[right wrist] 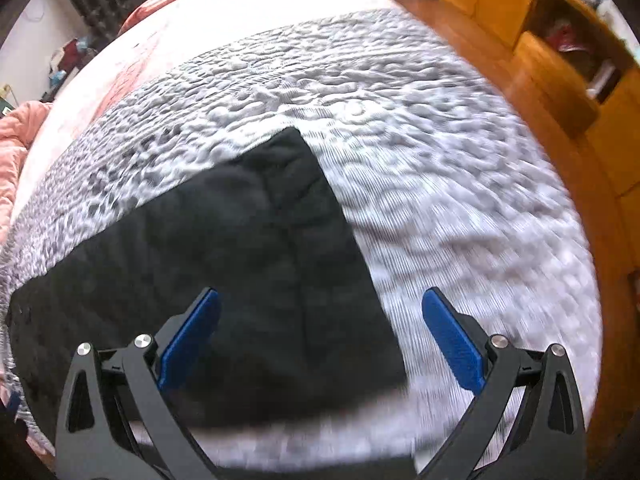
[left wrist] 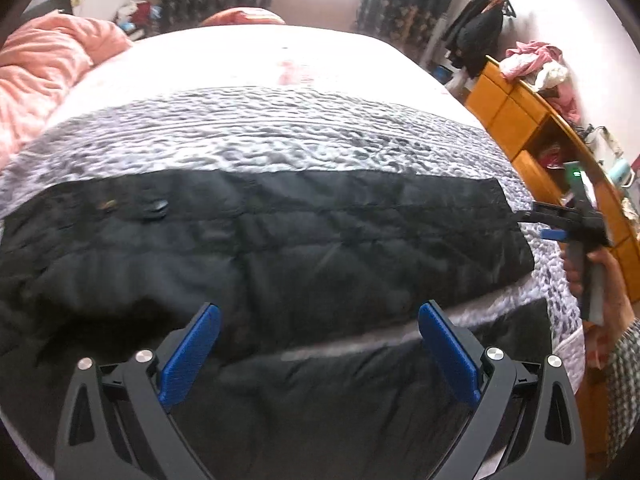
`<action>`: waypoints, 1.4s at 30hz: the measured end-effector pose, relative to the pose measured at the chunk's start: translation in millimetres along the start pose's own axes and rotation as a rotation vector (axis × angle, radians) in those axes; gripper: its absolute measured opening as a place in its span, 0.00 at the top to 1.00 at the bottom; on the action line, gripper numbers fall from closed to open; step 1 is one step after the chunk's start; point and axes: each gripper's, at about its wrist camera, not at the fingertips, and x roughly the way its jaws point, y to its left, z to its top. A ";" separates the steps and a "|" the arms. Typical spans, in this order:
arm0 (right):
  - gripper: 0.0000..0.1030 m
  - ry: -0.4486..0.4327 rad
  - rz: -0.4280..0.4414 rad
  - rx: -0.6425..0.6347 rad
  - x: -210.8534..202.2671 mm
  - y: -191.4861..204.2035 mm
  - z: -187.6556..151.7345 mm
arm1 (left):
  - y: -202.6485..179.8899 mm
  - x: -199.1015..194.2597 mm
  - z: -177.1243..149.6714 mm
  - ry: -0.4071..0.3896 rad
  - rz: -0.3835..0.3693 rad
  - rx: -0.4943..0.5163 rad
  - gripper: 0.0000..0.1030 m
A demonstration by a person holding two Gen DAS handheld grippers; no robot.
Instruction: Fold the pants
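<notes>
Both claws wide apart over black pants (left wrist: 260,248) on bed.

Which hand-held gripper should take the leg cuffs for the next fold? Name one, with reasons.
Right. The right hand-held gripper hangs open over the cuff end of the black pants, with their end edge between its fingers. The left hand-held gripper, also open, is over the middle of the legs, away from either end.
</notes>
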 end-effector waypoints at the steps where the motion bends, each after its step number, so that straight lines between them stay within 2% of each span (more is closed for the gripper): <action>1: 0.03 0.009 0.004 -0.006 10.7 -1.6 7.1 | 0.2 5.2 2.0 -0.014 -0.003 -0.003 0.04; 2: 0.03 0.024 0.010 -0.011 20.7 -0.7 11.4 | 1.2 11.6 4.5 -0.043 -0.035 -0.002 0.04; 3: 0.03 0.040 0.019 -0.015 30.4 -1.9 14.5 | 3.7 17.4 6.4 -0.066 -0.113 0.002 0.04; 5: 0.02 0.070 0.062 -0.041 49.7 -0.8 16.8 | 10.7 27.0 6.0 -0.063 -0.255 -0.029 0.04; 6: 0.02 0.063 0.065 -0.070 54.8 1.4 14.5 | 13.7 32.5 7.0 -0.042 -0.271 -0.064 0.04; 8: 0.02 0.042 0.069 -0.083 58.2 1.2 10.3 | 15.4 46.2 8.8 0.012 -0.213 -0.094 0.04; 11: 0.02 -0.003 0.071 -0.125 57.3 0.9 5.3 | 6.1 54.2 12.9 0.009 -0.072 -0.014 0.04; 14: 0.05 0.006 0.064 -0.131 49.1 4.9 2.8 | -7.2 56.0 17.5 0.016 -0.020 0.074 0.04; 17: 0.51 -0.038 0.054 -0.195 30.1 12.3 -8.2 | -10.1 51.8 25.8 0.022 -0.077 0.090 0.04; 18: 0.80 -0.035 0.094 -0.208 24.0 13.7 -11.5 | -11.6 51.6 31.7 0.020 -0.086 0.099 0.04; 19: 0.87 -0.038 0.146 -0.218 14.1 14.2 -15.6 | -13.4 51.8 37.3 0.019 -0.094 0.111 0.04; 22: 0.89 -0.146 0.165 -0.316 -21.4 18.0 -31.8 | -15.3 64.3 59.9 0.040 -0.130 0.174 0.04; 24: 0.89 -0.248 0.258 -0.358 -53.9 11.7 -44.5 | -19.9 74.6 76.5 0.041 -0.155 0.233 0.04; 26: 0.89 -0.320 0.314 -0.388 -78.3 5.5 -52.0 | -23.3 87.0 91.0 0.044 -0.168 0.293 0.04; 28: 0.89 -0.372 0.329 -0.436 -95.8 2.3 -61.6 | -32.2 98.7 104.8 0.047 -0.185 0.378 0.04; 34: 0.89 -0.451 0.385 -0.492 -114.6 -0.1 -71.8 | -55.7 134.2 128.5 0.107 -0.342 0.521 0.04; 36: 0.89 -0.464 0.386 -0.504 -116.1 -2.5 -75.9 | -59.0 143.5 133.4 0.131 -0.392 0.532 0.04; 39: 0.89 -0.482 0.393 -0.529 -119.6 -2.7 -86.1 | -66.0 161.4 141.7 0.209 -0.512 0.531 0.04; 42: 0.89 -0.493 0.405 -0.534 -122.2 -5.7 -91.8 | -71.1 177.2 146.3 0.255 -0.565 0.523 0.04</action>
